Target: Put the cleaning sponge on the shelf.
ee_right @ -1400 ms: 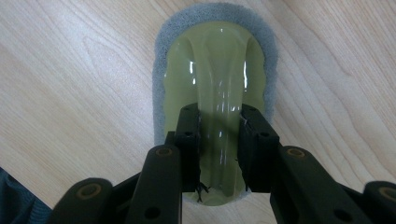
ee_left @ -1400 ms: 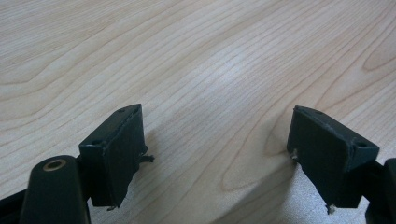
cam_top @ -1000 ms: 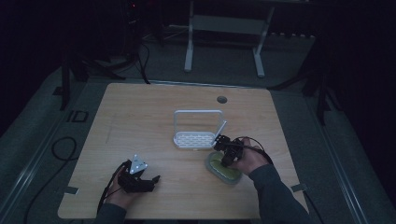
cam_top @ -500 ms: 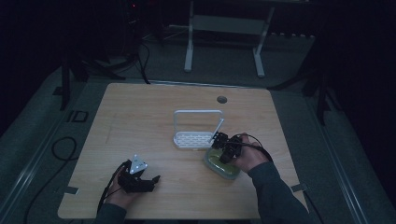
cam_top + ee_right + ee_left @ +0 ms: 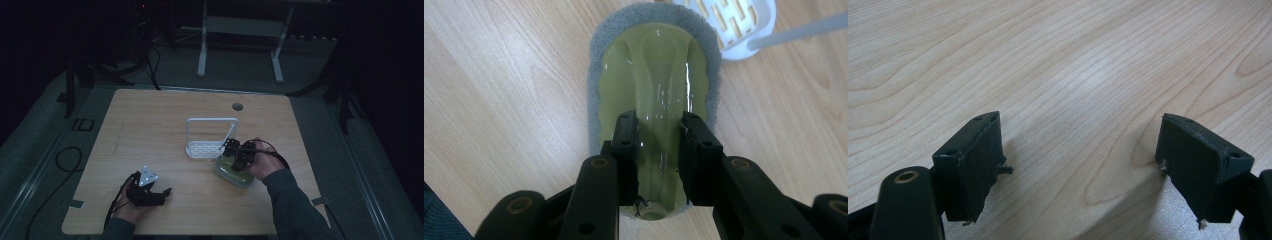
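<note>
A scrubbing pad point(image 5: 654, 65) with a glossy olive-green plastic top and a grey sponge rim lies on the wooden table point(image 5: 150, 125), right of centre point(image 5: 231, 174). My right gripper point(image 5: 659, 120) comes down on it from above, its jaws shut on the raised ridge along the top. In the high view the right gripper point(image 5: 236, 151) and the hand cover most of the pad. My left gripper point(image 5: 1080, 145) rests open near the table's front left point(image 5: 159, 193), with bare wood between its jaws.
A white plastic rack point(image 5: 210, 137) with a slotted base and a tall wire frame stands just beyond the pad; its base point(image 5: 739, 22) lies close to the pad's far end. A round cable hole point(image 5: 237, 106) sits at the back of the table.
The right hand and the pad have shifted slightly toward the white rack. The left gripper has stayed put.
</note>
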`<act>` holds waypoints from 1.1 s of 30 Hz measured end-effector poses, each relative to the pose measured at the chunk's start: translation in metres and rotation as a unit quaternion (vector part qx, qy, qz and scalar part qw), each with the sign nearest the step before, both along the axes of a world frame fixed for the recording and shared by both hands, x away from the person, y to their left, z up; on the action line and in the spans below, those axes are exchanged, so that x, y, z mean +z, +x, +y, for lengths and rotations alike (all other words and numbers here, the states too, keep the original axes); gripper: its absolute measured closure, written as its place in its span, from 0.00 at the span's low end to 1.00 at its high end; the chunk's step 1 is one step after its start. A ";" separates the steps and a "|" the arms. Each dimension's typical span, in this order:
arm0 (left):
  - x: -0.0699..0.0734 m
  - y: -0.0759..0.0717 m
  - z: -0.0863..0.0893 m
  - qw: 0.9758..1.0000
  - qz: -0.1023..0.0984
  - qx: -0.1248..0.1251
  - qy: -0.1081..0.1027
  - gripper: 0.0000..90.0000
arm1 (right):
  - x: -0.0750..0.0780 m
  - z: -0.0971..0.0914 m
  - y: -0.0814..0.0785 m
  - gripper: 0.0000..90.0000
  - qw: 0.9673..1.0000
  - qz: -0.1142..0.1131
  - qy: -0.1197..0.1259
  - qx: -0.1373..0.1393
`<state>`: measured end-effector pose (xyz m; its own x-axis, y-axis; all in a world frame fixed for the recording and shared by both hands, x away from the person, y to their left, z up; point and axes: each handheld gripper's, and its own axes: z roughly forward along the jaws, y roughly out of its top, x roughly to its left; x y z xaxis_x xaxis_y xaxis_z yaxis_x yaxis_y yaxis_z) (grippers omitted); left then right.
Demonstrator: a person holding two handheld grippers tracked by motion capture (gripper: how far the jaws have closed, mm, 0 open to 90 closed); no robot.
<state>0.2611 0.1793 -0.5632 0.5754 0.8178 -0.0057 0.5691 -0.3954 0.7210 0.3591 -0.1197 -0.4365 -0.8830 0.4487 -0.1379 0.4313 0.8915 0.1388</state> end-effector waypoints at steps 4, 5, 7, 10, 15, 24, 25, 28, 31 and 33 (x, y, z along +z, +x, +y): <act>0.000 0.000 0.000 1.000 0.000 0.000 0.000 0.22 | 0.005 0.004 0.000 0.79 1.000 -0.010 -0.003 0.014; 0.000 0.000 0.000 1.000 0.000 0.000 0.000 0.22 | 0.006 0.005 -0.001 0.79 1.000 -0.014 -0.003 0.016; 0.000 0.000 0.000 1.000 0.000 0.000 0.000 0.22 | 0.008 0.006 -0.001 0.79 1.000 -0.018 -0.004 0.018; 0.000 0.000 0.000 1.000 0.000 0.000 0.000 0.22 | 0.010 0.008 0.000 0.79 0.999 -0.022 -0.007 0.023; 0.000 0.000 0.000 1.000 0.000 0.000 0.000 0.22 | 0.011 0.011 0.002 0.79 0.999 -0.025 -0.010 0.035; 0.000 0.000 0.000 1.000 0.000 0.000 -0.001 0.22 | 0.014 0.016 0.007 0.79 0.998 -0.037 0.000 0.054; 0.000 0.000 0.000 1.000 0.000 0.000 0.000 0.22 | 0.014 0.018 0.007 0.79 0.997 -0.042 -0.004 0.060; 0.000 0.000 0.000 1.000 0.000 0.000 0.000 0.22 | 0.014 0.019 0.006 0.79 0.997 -0.046 -0.006 0.064; 0.000 0.000 0.000 1.000 0.000 0.000 0.000 0.22 | 0.014 0.021 0.006 0.80 0.996 -0.049 -0.008 0.073; 0.000 0.000 0.000 1.000 0.000 0.000 0.000 0.22 | 0.014 0.021 0.007 0.80 0.996 -0.050 -0.010 0.076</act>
